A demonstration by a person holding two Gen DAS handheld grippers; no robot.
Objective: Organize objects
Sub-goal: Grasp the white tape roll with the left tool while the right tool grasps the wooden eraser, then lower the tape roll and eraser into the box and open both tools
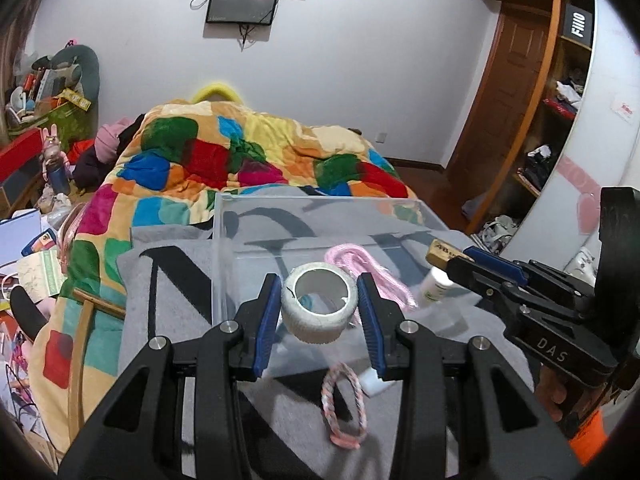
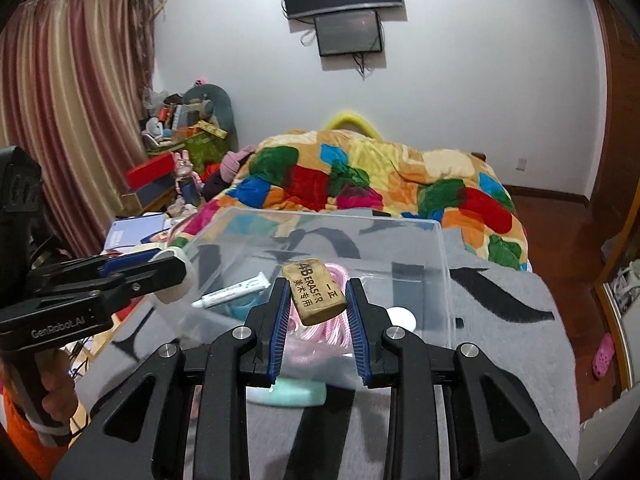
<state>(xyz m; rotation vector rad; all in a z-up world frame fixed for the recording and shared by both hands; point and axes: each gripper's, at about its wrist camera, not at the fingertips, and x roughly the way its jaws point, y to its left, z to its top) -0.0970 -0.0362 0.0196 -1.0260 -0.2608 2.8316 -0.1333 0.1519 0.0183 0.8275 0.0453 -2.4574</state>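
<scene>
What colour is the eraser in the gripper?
Tan-gold with black printed writing; the eraser shows best in the right wrist view, between the right gripper pads.

Left gripper [image 1: 319, 307] clamps white tape roll [image 1: 319, 307] at frame centre — clear box [image 1: 224, 248] behind; right gripper [image 1: 452, 258] holds eraser [image 1: 442, 254] at right.

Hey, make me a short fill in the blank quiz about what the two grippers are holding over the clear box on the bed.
1. The left gripper holds a white roll of ____.
2. The right gripper holds a tan ____ printed with "4B".
3. A pink ____ lies inside the clear box.
4. A braided ring lies on the gray blanket, ____ the box.

Missing words: tape; eraser; cord; outside
</scene>
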